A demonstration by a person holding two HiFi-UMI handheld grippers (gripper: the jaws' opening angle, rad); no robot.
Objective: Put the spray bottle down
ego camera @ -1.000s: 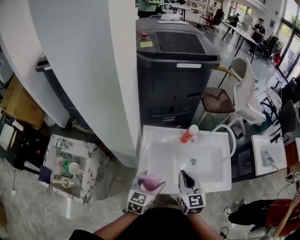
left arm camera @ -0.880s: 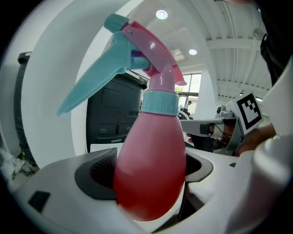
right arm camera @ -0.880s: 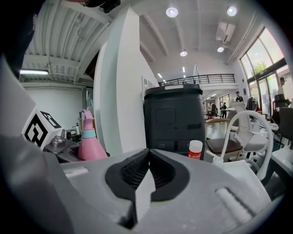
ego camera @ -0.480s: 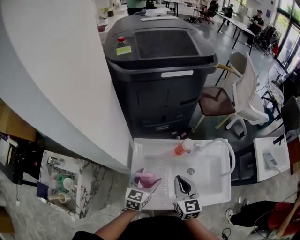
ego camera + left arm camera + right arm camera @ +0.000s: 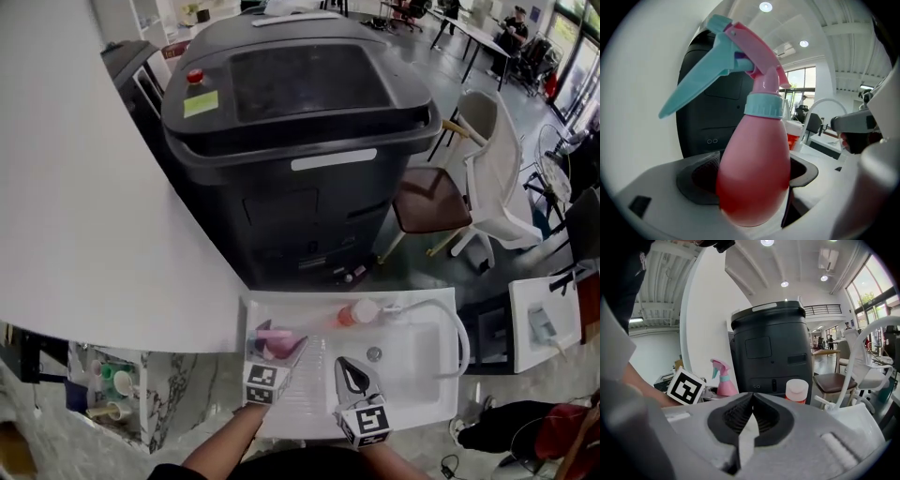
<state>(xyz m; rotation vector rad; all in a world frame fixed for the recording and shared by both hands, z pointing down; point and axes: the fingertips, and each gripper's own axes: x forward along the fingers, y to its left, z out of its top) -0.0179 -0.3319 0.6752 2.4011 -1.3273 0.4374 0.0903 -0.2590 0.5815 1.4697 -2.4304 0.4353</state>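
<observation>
Spray bottle [image 5: 754, 178] was clamped upright in left gripper [image 5: 278, 349]; right gripper [image 5: 352, 367] closed on nothing. Released tilted, its rounded body might have toppled.

Lighting: bright, even. Sources: round recessed ceiling lamps [image 5: 765, 6]; daylight through tall glass windows [image 5: 874, 289], far right. Distortion: strong fisheye bowing, dark vignette in both gripper views. Focus: pink pear-shaped plastic spray bottle [image 5: 754, 178] soft, close to lens.
</observation>
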